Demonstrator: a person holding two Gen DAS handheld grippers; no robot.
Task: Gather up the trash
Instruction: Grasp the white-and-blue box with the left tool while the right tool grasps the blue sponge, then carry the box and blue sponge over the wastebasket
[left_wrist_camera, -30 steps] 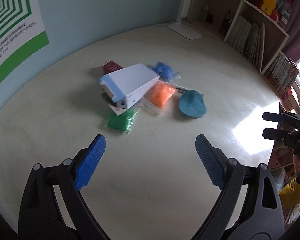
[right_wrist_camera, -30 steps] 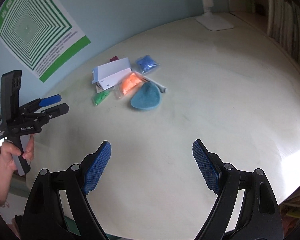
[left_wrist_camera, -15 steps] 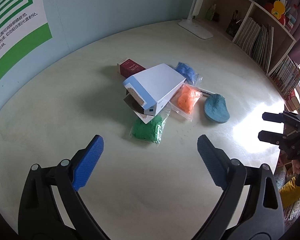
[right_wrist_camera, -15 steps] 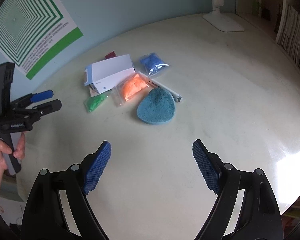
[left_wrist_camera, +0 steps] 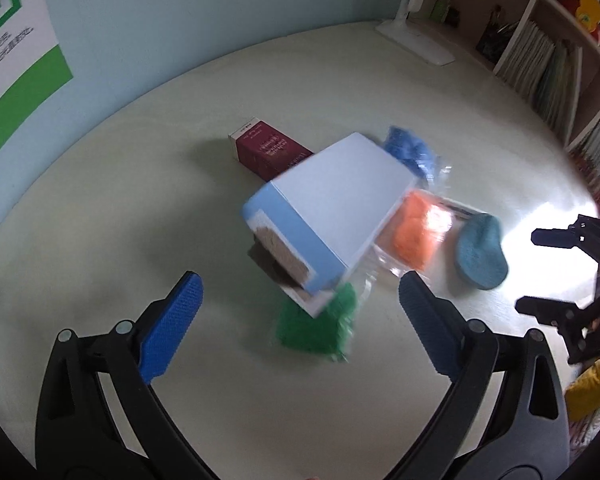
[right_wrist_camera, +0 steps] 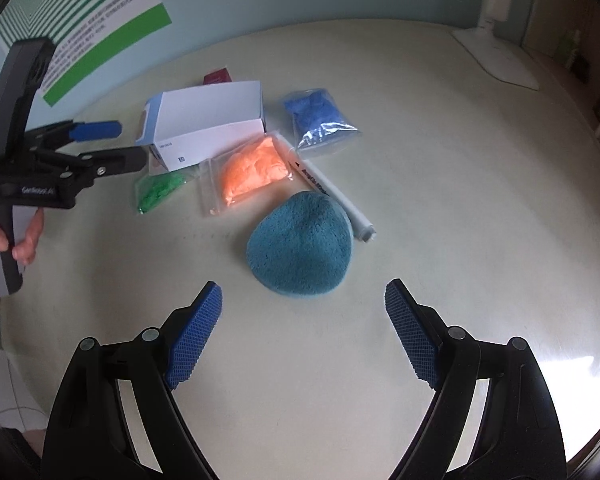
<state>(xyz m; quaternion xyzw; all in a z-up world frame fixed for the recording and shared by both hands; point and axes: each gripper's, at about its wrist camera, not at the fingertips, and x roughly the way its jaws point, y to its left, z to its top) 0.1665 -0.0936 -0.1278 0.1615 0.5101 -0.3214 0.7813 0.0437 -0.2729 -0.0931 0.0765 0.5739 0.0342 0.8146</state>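
While both the left gripper (left_wrist_camera: 300,300) and right gripper (right_wrist_camera: 302,312) hang wide and empty, the trash sits mid-table (right_wrist_camera: 440,208): a white box (right_wrist_camera: 208,120) overlapping the green bag (right_wrist_camera: 158,190) may tip during a grab.

The trash lies in one cluster on the table (right_wrist_camera: 440,208). A white carton with a light-blue end (right_wrist_camera: 204,120) lies on its side at the far left; a dark red box (left_wrist_camera: 266,152) lies just behind it. A green bag (right_wrist_camera: 158,190) lies near the carton's left end. An orange bag (right_wrist_camera: 250,170) touches the carton's near side. A blue bag (right_wrist_camera: 316,118) lies to the right. A white marker (right_wrist_camera: 332,196) runs diagonally beside the orange bag. A teal round pad (right_wrist_camera: 300,244) lies nearest, touching the marker.
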